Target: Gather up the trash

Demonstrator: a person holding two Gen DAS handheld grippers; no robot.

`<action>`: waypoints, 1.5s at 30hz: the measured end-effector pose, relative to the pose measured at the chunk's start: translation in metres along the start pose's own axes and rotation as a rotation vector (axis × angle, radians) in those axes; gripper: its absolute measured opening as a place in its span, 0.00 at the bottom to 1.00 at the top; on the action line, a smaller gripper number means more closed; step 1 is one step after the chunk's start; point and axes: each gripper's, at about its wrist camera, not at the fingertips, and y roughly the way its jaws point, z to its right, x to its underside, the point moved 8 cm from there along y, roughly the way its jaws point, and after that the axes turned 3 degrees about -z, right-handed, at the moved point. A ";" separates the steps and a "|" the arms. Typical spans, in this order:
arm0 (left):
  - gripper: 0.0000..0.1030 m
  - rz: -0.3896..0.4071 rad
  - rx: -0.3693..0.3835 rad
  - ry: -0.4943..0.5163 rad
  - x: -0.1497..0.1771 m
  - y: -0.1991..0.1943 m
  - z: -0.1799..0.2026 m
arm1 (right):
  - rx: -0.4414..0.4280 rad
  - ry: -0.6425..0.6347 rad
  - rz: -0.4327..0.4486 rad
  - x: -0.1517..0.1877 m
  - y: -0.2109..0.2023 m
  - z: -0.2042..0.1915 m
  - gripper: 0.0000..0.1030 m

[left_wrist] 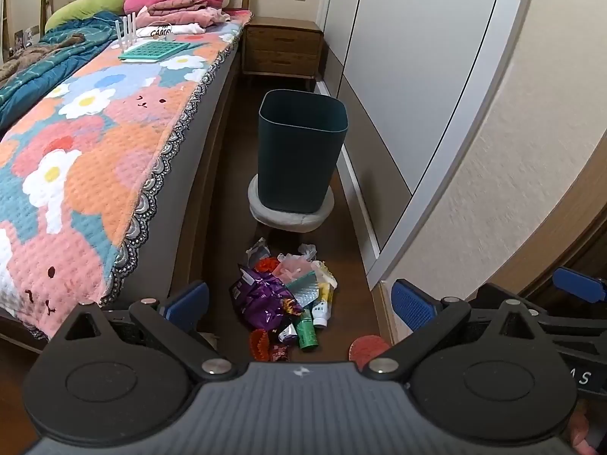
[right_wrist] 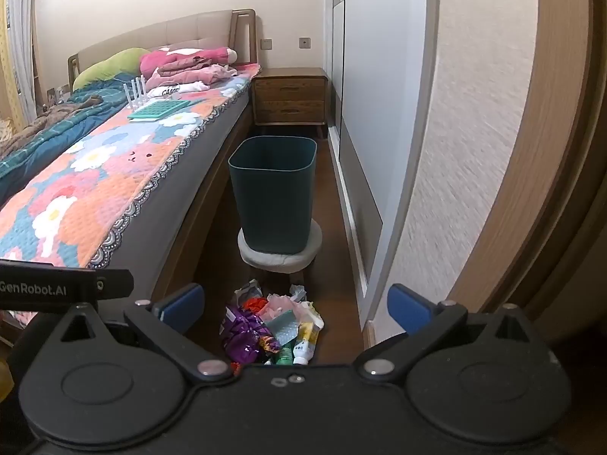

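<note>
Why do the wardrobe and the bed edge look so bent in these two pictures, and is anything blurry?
Left wrist view: the fisheye lens bows the wardrobe and the bed edge; black shows in the top right corner; the trash pile is fairly sharp. Right wrist view: same bending, dark corners at top, the textured wall looks smeared toward the edge; lighting is soft and even.

bin (left_wrist: 301,151) on stool (left_wrist: 290,220), trash pile (left_wrist: 288,299) before it, bed (left_wrist: 95,144) left

Trash pile (left_wrist: 286,299) heaped on floor; dark teal bin (left_wrist: 301,151) upright on stool.
</note>
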 end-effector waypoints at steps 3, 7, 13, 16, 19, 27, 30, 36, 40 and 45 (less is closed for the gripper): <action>1.00 -0.001 -0.001 -0.003 0.000 0.000 0.000 | 0.002 -0.002 0.002 0.000 0.000 -0.001 1.00; 1.00 -0.003 -0.003 -0.004 0.000 0.001 -0.002 | 0.002 -0.003 0.004 0.000 0.000 -0.002 1.00; 1.00 -0.005 -0.005 -0.004 0.000 0.002 -0.001 | 0.004 -0.001 0.006 0.000 -0.003 -0.002 1.00; 1.00 -0.008 -0.006 -0.004 0.001 0.002 0.000 | 0.001 0.000 0.007 0.001 -0.003 -0.003 1.00; 1.00 -0.007 -0.007 -0.006 0.001 0.003 -0.001 | 0.000 0.000 0.009 0.001 -0.003 -0.002 1.00; 1.00 -0.007 -0.008 -0.005 0.001 0.002 -0.001 | -0.001 0.013 0.012 0.001 -0.004 0.001 1.00; 1.00 -0.008 -0.010 -0.004 0.000 0.002 0.001 | -0.003 0.022 0.011 0.002 -0.004 0.001 1.00; 1.00 -0.011 -0.011 -0.006 -0.001 0.003 0.003 | -0.004 0.029 0.009 0.000 -0.003 0.002 1.00; 1.00 -0.009 -0.018 -0.006 -0.002 0.003 0.002 | -0.007 0.027 0.010 0.000 -0.002 0.002 1.00; 1.00 -0.013 -0.018 -0.009 -0.002 0.005 0.002 | -0.006 0.022 0.007 0.001 -0.002 0.003 1.00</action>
